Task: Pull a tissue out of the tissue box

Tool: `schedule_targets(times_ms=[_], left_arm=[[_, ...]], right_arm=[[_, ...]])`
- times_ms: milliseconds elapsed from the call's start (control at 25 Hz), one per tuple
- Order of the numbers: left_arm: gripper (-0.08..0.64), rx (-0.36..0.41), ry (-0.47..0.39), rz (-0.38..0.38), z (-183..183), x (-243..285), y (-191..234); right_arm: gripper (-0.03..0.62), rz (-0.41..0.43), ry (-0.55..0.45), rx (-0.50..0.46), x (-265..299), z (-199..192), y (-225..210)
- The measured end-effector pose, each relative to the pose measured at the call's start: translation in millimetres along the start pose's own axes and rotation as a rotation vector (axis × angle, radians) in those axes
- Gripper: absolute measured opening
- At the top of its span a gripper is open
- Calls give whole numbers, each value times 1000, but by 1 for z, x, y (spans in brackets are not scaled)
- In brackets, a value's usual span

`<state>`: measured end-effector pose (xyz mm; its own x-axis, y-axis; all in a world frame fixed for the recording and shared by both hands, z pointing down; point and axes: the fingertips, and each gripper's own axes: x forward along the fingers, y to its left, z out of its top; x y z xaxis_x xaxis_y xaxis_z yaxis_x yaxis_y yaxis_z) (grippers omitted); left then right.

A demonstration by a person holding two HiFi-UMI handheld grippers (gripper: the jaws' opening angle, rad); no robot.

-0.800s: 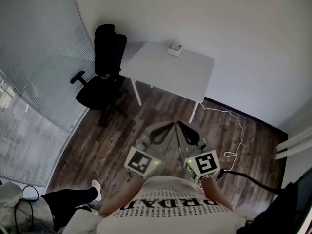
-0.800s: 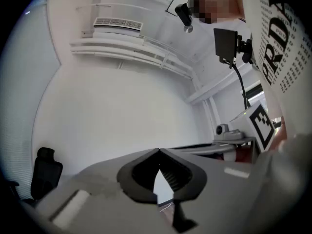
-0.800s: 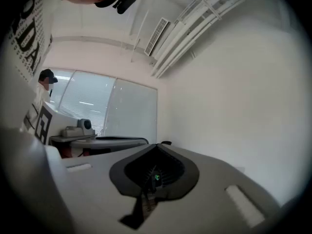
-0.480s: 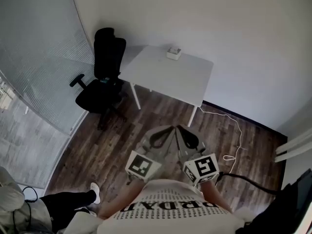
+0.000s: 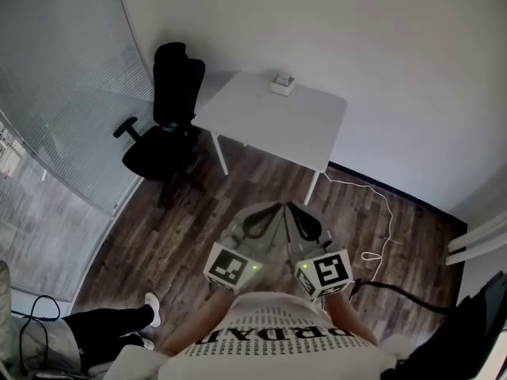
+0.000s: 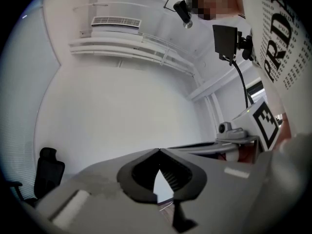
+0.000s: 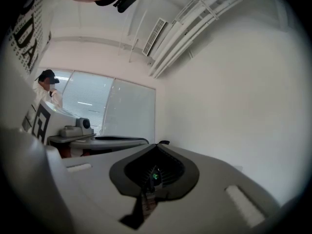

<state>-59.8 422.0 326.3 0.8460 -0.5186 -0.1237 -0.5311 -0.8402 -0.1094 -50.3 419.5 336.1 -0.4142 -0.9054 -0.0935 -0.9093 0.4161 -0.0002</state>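
The room has a dark wooden floor and plain white walls. On the left there is a tall grey glass wall. Low down on the left, a leg in black trousers with a white shoe shows.

Next comes a black office chair on wheels. It stands just beside the left end of a white square desk. The small white tissue box sits on the far edge of the desk, close to the wall. It is well apart from both grippers.

The person in a white shirt with black letters holds both grippers near the chest, over the floor. The left gripper points towards the desk. Its jaws are pressed together at the tips, with nothing between them. The right gripper is just beside it, and the two tips almost meet. Its jaws are together too and hold nothing.

On the right, a thin white cable lies on the floor near the wall.
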Motion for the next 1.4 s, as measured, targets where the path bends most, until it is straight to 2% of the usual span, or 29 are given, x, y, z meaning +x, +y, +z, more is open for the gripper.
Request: schedule_targets(times_ms=[200, 400, 520, 680, 800, 1040, 1400], left_arm=[[-11, 9, 8, 3, -3, 5, -3], [-8, 11, 41, 36, -8, 13, -3], [38, 36, 74, 56, -14, 20, 6], [41, -1, 47, 88, -11, 23, 10], [51, 5, 63, 97, -17, 23, 14], [58, -1, 80, 116, -20, 27, 24], [57, -23, 83, 119, -29, 30, 37]], right_arm=[[8, 4, 11, 10, -3, -3, -5], [8, 11, 47, -33, -5, -5, -12], [9, 17, 61, -46, 0, -2, -21], [41, 19, 51, -79, -2, 0, -25], [60, 21, 50, -76, 0, -1, -28], [60, 26, 85, -89, 9, -8, -34], [60, 47, 125, -57, 23, -19, -37]])
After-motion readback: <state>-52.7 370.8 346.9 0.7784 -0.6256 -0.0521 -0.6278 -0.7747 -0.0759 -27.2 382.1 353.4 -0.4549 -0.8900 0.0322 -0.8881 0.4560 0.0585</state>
